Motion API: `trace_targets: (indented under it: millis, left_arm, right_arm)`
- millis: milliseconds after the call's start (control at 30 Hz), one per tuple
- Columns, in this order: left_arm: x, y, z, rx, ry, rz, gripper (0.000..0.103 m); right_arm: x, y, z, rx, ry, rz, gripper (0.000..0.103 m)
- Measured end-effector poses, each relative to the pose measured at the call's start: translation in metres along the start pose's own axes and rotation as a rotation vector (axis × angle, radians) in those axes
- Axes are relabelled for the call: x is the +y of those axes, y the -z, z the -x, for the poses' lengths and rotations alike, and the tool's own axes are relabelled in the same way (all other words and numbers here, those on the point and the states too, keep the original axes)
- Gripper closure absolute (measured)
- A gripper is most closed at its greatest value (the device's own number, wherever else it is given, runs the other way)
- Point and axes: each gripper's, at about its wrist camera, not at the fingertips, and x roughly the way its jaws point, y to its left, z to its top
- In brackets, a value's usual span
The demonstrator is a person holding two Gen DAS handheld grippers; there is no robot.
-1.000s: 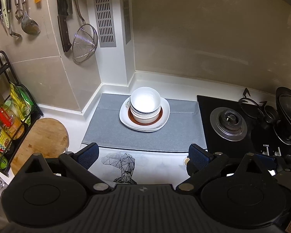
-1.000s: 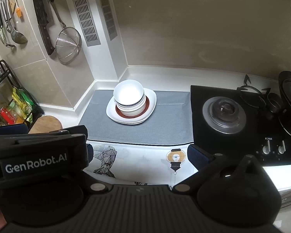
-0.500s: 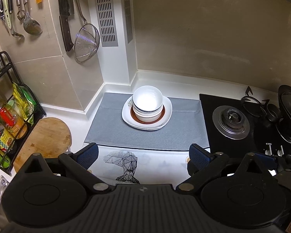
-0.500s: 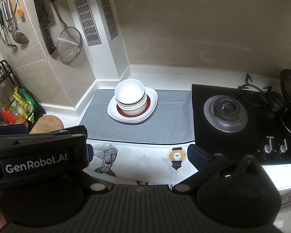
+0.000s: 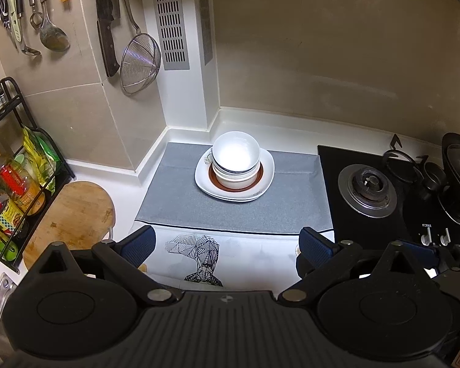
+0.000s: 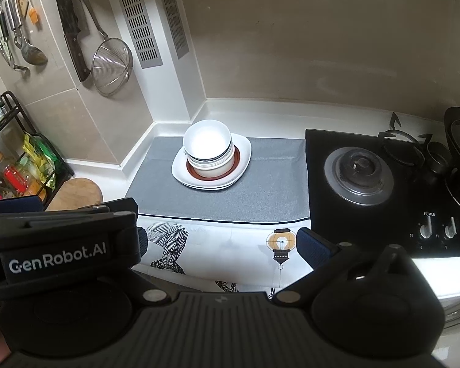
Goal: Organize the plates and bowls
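Left hand-held gripper point(image 5: 227, 243): released, jaws spread wide, grasping nothing, held above the patterned cloth point(image 5: 199, 256) at the counter's point(image 5: 113, 173) near edge. Right hand-held gripper point(image 6: 220, 240): likewise released and empty; its left finger is partly hidden behind the other gripper's body. Stacked bowls point(image 5: 236, 159) sit nested on a brown-rimmed plate point(image 5: 213, 178), itself on white plates point(image 5: 266, 165), all resting on the grey mat point(image 5: 291, 205) at 12 o'clock from both grippers, well apart. Gas stove point(image 5: 366, 191) lies at 2 o'clock; cutting board point(image 5: 73, 214) at 9 o'clock.
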Motion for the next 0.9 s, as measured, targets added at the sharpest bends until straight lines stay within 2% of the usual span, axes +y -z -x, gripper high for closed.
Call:
trace_targets:
  millis: [900]
  left_arm:
    - [0.0053,0.0005,-0.0047,0.006,-0.017,0.005,0.003]
  right_arm:
    - [0.0054,-0.0004,-0.0099,0.009,-0.028,0.0,0.0]
